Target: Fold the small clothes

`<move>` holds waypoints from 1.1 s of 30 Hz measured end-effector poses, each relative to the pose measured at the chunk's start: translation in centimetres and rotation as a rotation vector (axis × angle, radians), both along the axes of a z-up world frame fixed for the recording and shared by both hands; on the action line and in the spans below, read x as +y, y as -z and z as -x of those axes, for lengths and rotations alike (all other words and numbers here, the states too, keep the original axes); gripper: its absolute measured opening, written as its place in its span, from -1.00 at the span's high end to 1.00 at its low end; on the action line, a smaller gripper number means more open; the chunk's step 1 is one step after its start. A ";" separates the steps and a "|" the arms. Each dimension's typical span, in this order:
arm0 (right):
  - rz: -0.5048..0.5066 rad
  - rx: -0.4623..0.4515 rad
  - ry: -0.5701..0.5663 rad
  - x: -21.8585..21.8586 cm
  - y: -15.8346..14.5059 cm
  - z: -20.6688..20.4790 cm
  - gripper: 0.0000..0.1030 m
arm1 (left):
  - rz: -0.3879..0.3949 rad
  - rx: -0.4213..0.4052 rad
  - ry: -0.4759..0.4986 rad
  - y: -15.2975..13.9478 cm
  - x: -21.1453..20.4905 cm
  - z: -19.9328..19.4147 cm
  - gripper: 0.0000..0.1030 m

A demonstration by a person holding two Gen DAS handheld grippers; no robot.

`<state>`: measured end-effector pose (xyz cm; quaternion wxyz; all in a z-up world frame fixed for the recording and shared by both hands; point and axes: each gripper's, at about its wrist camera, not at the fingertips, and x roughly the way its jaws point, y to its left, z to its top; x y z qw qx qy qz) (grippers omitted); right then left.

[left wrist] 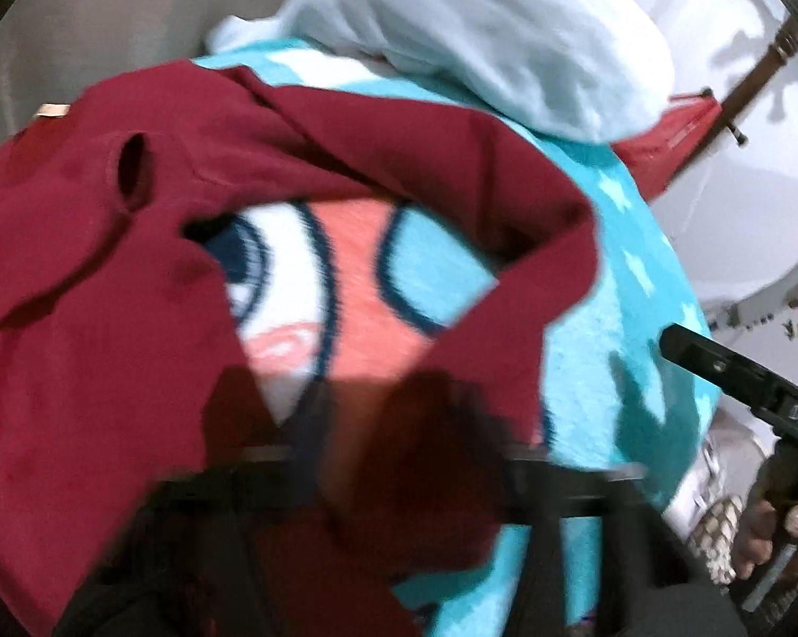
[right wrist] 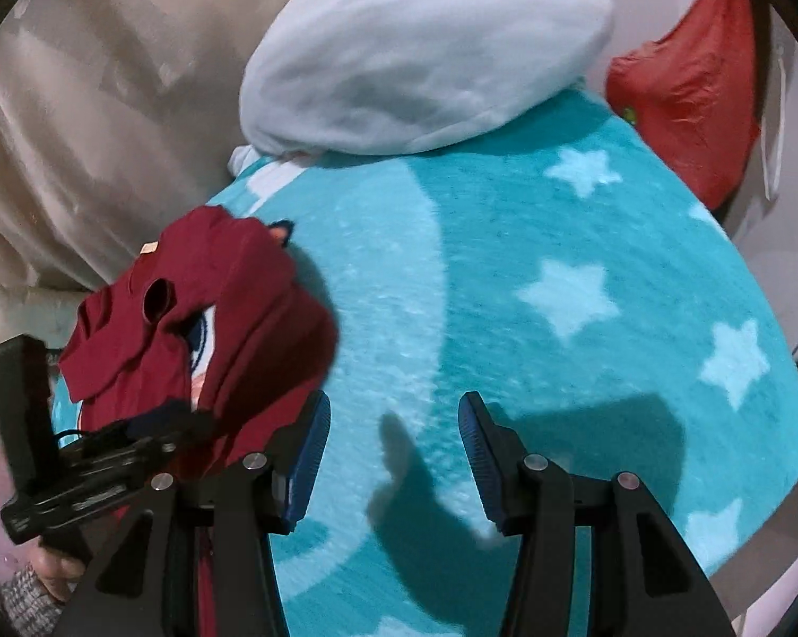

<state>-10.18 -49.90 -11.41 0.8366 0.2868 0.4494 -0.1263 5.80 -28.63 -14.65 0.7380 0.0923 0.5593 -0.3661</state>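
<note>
A dark red garment (left wrist: 133, 276) hangs bunched and lifted over the teal cartoon blanket (left wrist: 600, 371). Its cloth runs down into my left gripper (left wrist: 393, 451), which is blurred and shut on a fold of it. In the right wrist view the same red garment (right wrist: 202, 313) rises at the left, with my left gripper (right wrist: 187, 424) gripping its lower edge. My right gripper (right wrist: 395, 409) stands open over the starred blanket (right wrist: 558, 276), with nothing between its blue pads (right wrist: 309, 451). From the left wrist view, my right gripper (left wrist: 680, 345) is apart from the garment, at the right.
A pale blue pillow (right wrist: 425, 53) lies at the blanket's far end. A red bag (right wrist: 685, 101) sits beyond the right edge, and beige cloth (right wrist: 107, 106) fills the left. A hand (left wrist: 770, 531) holds the right gripper. A grey knitted sleeve (right wrist: 22, 594) shows at the lower left.
</note>
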 end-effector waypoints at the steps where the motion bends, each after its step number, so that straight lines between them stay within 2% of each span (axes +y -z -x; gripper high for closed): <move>1: 0.003 0.003 0.000 -0.1 0.1 0.0 -0.06 | -0.006 0.011 0.003 -0.2 0.0 0.2 0.78; 3: 0.003 0.010 0.008 -0.4 0.3 0.2 -0.06 | 0.033 0.016 -0.009 -1.8 0.7 0.3 0.80; 6: -0.018 0.003 0.015 -0.7 0.5 -0.1 -0.06 | 0.110 -0.002 -0.071 -6.2 4.2 -0.1 0.80; 9: -0.023 -0.025 -0.008 -0.4 0.1 -1.2 -0.06 | 0.175 -0.097 -0.172 -11.7 9.7 -1.0 0.80; 11: -0.023 -0.036 -0.032 0.5 -0.1 -2.1 -0.06 | 0.192 -0.138 -0.246 -13.7 13.2 -1.7 0.80; 13: -0.032 -0.039 -0.065 1.5 0.1 -3.3 -0.06 | 0.172 -0.174 -0.333 -14.3 16.0 -2.3 0.80; 16: -0.042 -0.029 -0.121 3.6 0.6 -5.1 -0.06 | 0.085 -0.218 -0.490 -13.3 20.4 -3.3 0.79; 18: -0.043 -0.023 -0.158 4.9 0.7 -6.1 -0.06 | 0.041 -0.230 -0.516 -12.4 21.9 -2.9 0.76; 22: -0.019 -0.012 -0.232 7.5 0.5 -8.2 -0.06 | 0.018 -0.210 -0.403 -10.0 22.5 0.0 0.76; 25: 0.000 -0.014 -0.277 9.1 0.0 -9.9 -0.06 | 0.001 -0.143 -0.324 -8.1 22.5 2.0 0.76; 27: 0.003 -0.024 -0.309 10.2 -0.6 -11.4 -0.06 | -0.007 -0.085 -0.293 -6.5 22.3 2.8 0.68; 30: 0.010 -0.052 -0.374 12.6 -1.7 -13.6 -0.06 | -0.009 -0.030 -0.285 -5.2 23.2 4.2 0.43; 33: 0.016 -0.068 -0.469 15.8 -2.3 -15.3 -0.06 | 0.014 0.003 -0.357 -4.7 25.2 4.3 0.36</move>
